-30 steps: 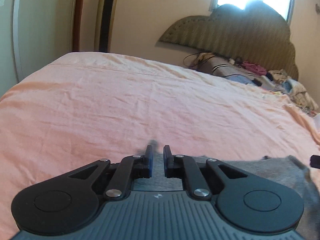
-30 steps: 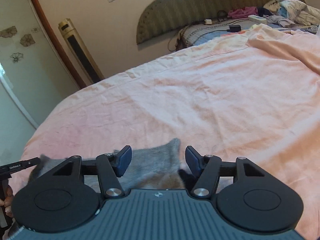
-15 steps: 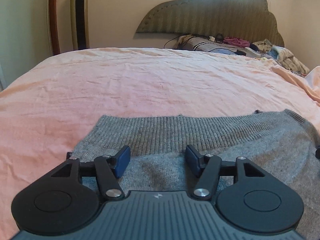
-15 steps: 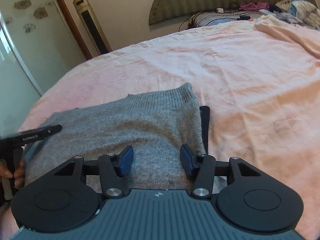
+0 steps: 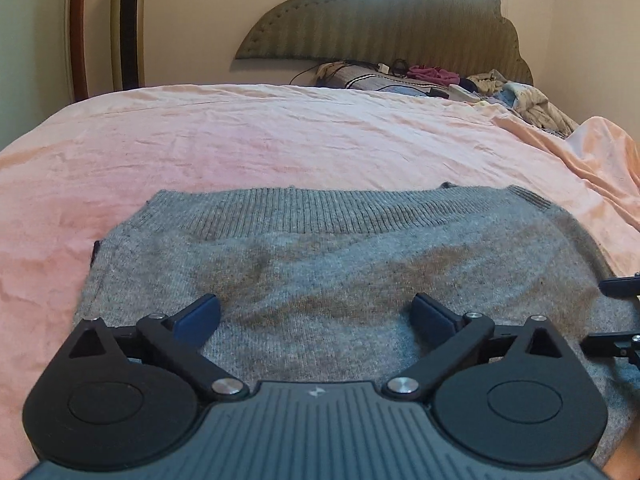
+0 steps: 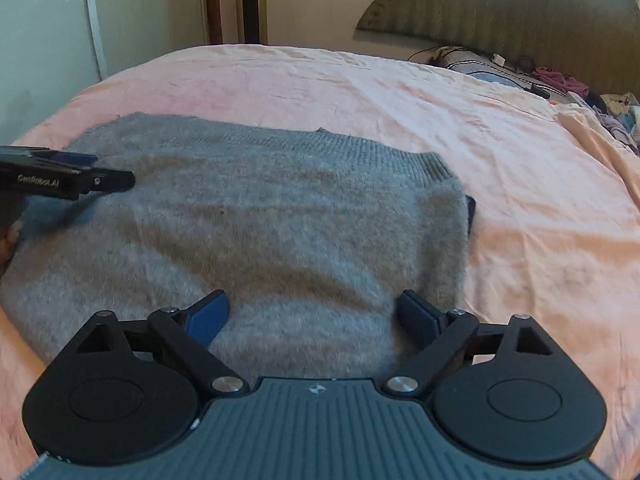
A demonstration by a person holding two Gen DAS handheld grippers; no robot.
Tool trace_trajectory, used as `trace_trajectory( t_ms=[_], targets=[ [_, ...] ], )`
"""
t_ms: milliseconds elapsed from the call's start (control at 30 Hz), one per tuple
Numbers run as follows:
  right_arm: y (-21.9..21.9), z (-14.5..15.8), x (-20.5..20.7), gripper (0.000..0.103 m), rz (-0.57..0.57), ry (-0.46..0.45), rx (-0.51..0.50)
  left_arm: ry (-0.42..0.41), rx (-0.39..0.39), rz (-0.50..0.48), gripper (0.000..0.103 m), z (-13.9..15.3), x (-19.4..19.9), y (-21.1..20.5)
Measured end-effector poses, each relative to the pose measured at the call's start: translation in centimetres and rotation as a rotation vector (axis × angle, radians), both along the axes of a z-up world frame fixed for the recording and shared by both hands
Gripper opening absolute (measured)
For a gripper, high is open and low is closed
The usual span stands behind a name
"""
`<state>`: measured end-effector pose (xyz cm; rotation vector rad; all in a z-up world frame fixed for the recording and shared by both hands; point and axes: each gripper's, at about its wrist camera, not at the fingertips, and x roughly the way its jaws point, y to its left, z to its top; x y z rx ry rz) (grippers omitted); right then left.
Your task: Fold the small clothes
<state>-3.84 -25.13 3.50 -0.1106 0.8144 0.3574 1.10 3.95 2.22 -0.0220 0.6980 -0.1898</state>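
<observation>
Knitwear fills the lower half of the left wrist view: a grey sweater point(image 5: 320, 264) lies flat on the pink sheet point(image 5: 280, 140), its ribbed band running across the far edge. The left gripper point(image 5: 316, 314) hangs over the near part of the sweater with its jaws opening, now set wide. Its blue pads point(image 5: 198, 316) sit at either side with bare knit showing in the gap between them; neither pad pinches any fabric. At the right edge, black parts of the right gripper point(image 5: 618, 312) reach in over the sweater's side. Beyond the sheet stands a padded headboard point(image 5: 384, 20), with a heap of clothes point(image 5: 520, 98) below it.

From the right wrist, the same sweater point(image 6: 260, 224) spreads leftward across the sheet point(image 6: 520, 200), and its right edge falls just inside the right-hand finger. The right gripper point(image 6: 312, 316) has its jaws opening too, wide apart, with knit lying in the gap below and nothing clamped. A dark strip point(image 6: 471, 210) peeks out from under the sweater's right edge. The left gripper point(image 6: 96, 174) enters from the left, low over the far left corner of the sweater; whether it touches the knit cannot be told.
</observation>
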Motion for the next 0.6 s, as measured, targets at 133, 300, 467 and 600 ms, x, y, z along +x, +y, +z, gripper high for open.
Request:
trace_trajectory(
  t_ms=[133, 300, 467, 600],
  targets=[
    [0.8, 0.9, -0.7, 0.091, 0.010, 0.014, -0.074, 0.014, 0.036, 0.035, 0.103, 0.5, -0.1, -0.7],
    [2.4, 3.8, -2.5, 0.098, 0.019, -0.064, 0.026, 0.017, -0.036, -0.001, 0.103, 2.5, -3.6, -1.2],
    [4.2, 0.0, -2.3, 0.103, 0.070, 0.014, -0.047, 0.026, 0.110, -0.043, 0.103, 0.1, -5.1, -2.7],
    [2.2, 0.4, -3.6, 0.102, 0.041, 0.035, -0.012, 0.024, 0.051, 0.009, 0.103, 1.7, -7.6, -0.5]
  ],
)
